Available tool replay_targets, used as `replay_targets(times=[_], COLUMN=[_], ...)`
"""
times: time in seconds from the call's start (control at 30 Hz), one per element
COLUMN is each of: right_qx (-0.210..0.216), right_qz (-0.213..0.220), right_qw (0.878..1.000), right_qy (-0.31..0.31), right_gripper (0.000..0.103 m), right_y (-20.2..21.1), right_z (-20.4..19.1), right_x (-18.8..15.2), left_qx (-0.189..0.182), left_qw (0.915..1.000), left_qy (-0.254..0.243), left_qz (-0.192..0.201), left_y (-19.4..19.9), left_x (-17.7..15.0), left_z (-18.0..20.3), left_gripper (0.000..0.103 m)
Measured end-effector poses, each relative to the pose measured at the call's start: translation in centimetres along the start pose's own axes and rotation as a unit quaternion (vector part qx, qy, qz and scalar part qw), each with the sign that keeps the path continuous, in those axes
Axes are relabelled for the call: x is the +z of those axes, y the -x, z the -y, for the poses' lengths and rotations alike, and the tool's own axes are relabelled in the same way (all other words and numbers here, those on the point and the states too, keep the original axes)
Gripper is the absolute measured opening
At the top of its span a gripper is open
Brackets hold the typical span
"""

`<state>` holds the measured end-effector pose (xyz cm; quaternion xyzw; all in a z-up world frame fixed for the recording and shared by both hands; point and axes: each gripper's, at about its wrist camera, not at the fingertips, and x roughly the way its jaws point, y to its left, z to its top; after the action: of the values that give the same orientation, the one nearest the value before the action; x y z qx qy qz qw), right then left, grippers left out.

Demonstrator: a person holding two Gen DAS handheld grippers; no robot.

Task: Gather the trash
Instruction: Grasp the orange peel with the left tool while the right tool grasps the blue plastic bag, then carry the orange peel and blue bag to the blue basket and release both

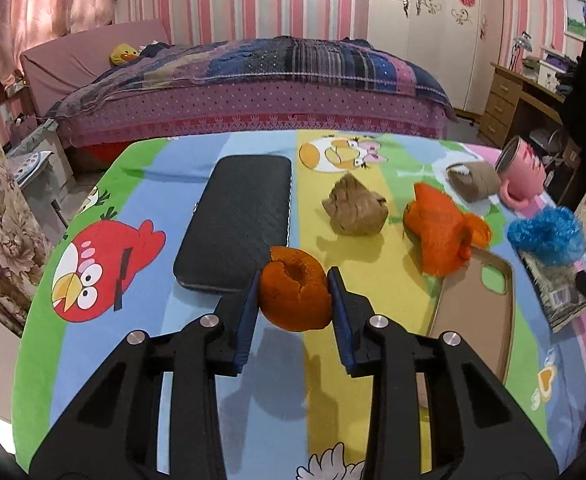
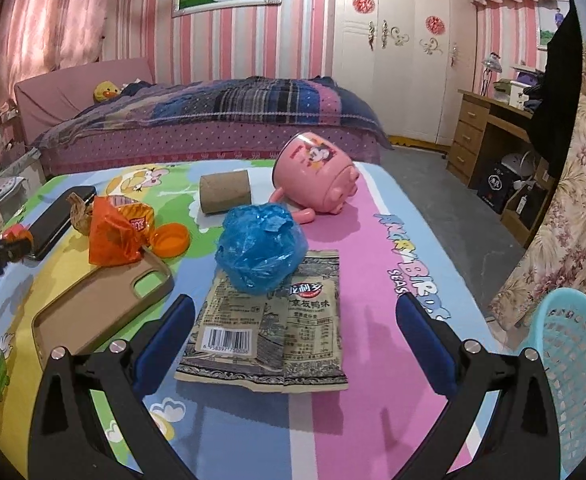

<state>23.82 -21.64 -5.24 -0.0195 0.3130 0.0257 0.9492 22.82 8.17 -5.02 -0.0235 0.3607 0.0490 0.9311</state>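
A: Already pinched: the left tool (image 1: 293, 300) holds an orange peel (image 1: 295, 294) between its blue pads, just above the worktop (image 1: 141, 360) beside a black case (image 1: 237, 224).

B: And the right tool (image 2: 293, 332)?

A: It stands wide open and empty over the snack wrapper (image 2: 269, 340), on which a blue bag (image 2: 259, 250) sits.

B: How much is collected?

A: Little, by the look of it. A turquoise basket (image 2: 573, 360) waits at the worktop's right edge; what it holds cannot be seen. An orange wrapper (image 2: 113, 236), crumpled brown paper (image 1: 355, 210) and a cardboard tube (image 2: 225, 194) lie uncollected.

B: The pink cup (image 2: 317, 176) and phone cover (image 2: 105, 300)?

A: Probably not trash.
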Motion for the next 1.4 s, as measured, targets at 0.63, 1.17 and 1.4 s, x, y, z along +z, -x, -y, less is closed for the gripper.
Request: replay_targets(times=[0.63,1.17,1.4], right_qx=[0.045,0.013,-0.017], right_qz=[-0.032,0.051,0.051], right_qw=[0.997,0.997,0.998], right_qy=[0.058,0.055,0.044], right_gripper=[0.038,0.033,0.033], right_y=[-4.6,6.3,9.4], right_z=[-2.3,2.7,5.8], right_x=[3.3,0.3,-2.8], left_qx=[-0.002,-0.033,-0.054], left_qw=[0.9999,0.9988,0.9969], left_qy=[0.003,-0.018,-0.040], left_qz=[0.010,0.032,0.042], left_y=[0.3,3.5,4.8], left_x=[1.0,1.4,1.1], left_z=[0.2,4.8,8.4], left_gripper=[0.032,0.032,0.032])
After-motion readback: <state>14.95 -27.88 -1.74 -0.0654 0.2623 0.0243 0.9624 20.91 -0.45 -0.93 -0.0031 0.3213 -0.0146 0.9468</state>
